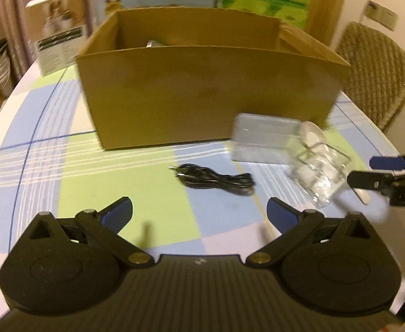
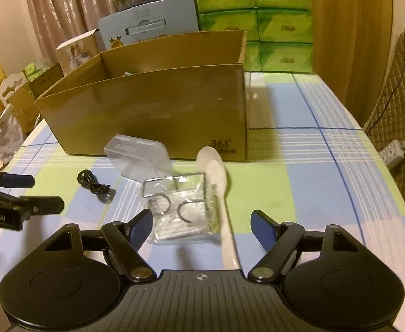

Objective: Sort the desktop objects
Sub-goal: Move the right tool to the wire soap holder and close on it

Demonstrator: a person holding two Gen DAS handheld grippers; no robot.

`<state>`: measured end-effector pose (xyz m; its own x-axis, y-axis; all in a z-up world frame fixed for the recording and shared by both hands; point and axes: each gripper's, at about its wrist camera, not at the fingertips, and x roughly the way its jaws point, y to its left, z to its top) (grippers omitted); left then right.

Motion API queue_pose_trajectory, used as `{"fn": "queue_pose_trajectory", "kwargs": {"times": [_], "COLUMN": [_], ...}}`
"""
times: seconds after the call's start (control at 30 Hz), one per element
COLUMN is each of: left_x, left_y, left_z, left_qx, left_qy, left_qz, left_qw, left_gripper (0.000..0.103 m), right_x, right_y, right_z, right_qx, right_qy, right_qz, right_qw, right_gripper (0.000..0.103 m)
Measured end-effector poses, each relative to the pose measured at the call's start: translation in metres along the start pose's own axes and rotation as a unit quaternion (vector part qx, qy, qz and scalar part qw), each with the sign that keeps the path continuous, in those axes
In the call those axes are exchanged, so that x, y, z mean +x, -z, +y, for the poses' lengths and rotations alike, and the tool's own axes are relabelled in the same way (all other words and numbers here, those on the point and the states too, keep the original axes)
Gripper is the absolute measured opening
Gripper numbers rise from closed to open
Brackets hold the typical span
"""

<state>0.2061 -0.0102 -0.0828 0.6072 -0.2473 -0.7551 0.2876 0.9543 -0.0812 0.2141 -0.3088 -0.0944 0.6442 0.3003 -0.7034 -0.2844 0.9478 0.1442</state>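
Right claw [image 2: 201, 231], jaws apart, is straddling the clear bag [image 2: 184, 215] and spoon [image 2: 220, 191] for boxing; left claw [image 1: 199, 215] is gaping.

Checked table [image 2: 299, 166], cardboard box [image 2: 158, 110], cable [image 2: 95, 185], clear case [image 2: 138, 160]

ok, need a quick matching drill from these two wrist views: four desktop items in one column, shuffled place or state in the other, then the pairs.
Things
1. black cable
2. white spoon
3. cardboard box
4. green tissue packs

Places
A. stacked behind the box
B. leaning across the clear square container
C. coiled on the tablecloth, ahead of the left gripper
D. open-topped, standing mid-table

Pairs: 1-C, 2-B, 3-D, 4-A
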Motion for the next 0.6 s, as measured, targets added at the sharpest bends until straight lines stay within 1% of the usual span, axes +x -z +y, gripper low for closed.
{"fn": "queue_pose_trajectory", "kwargs": {"times": [0.07, 0.17, 0.23, 0.3, 0.33, 0.5, 0.6], "left_x": [0.0, 0.002, 0.003, 0.004, 0.005, 0.007, 0.009], "left_y": [-0.002, -0.004, -0.005, -0.005, -0.005, -0.005, -0.006], "left_z": [0.005, 0.006, 0.005, 0.006, 0.007, 0.013, 0.016], "left_qx": [-0.013, -0.015, -0.016, -0.018, -0.019, -0.033, -0.038], "left_qy": [0.002, 0.0, -0.001, -0.006, -0.01, -0.017, -0.019], "left_qz": [-0.001, -0.001, 0.001, 0.004, 0.006, 0.008, 0.008], "left_qw": [0.9999, 0.9999, 0.9999, 0.9998, 0.9997, 0.9993, 0.9991], "left_gripper": [0.101, 0.101, 0.101, 0.101, 0.101, 0.101, 0.101], "right_x": [0.007, 0.018, 0.024, 0.029, 0.032, 0.045, 0.051], "right_y": [-0.002, -0.005, -0.006, -0.006, -0.007, -0.009, -0.01], "right_z": [0.005, 0.012, 0.015, 0.018, 0.02, 0.025, 0.029], "right_qx": [-0.006, -0.011, -0.01, -0.013, -0.014, -0.014, -0.027], "right_qy": [-0.001, 0.004, 0.001, 0.002, 0.002, 0.003, 0.01], "right_qz": [-0.001, 0.0, 0.002, 0.004, 0.005, 0.011, 0.007], "right_qw": [1.0, 1.0, 1.0, 1.0, 1.0, 1.0, 1.0], "right_gripper": [0.075, 0.077, 0.08, 0.086, 0.087, 0.088, 0.087]}}
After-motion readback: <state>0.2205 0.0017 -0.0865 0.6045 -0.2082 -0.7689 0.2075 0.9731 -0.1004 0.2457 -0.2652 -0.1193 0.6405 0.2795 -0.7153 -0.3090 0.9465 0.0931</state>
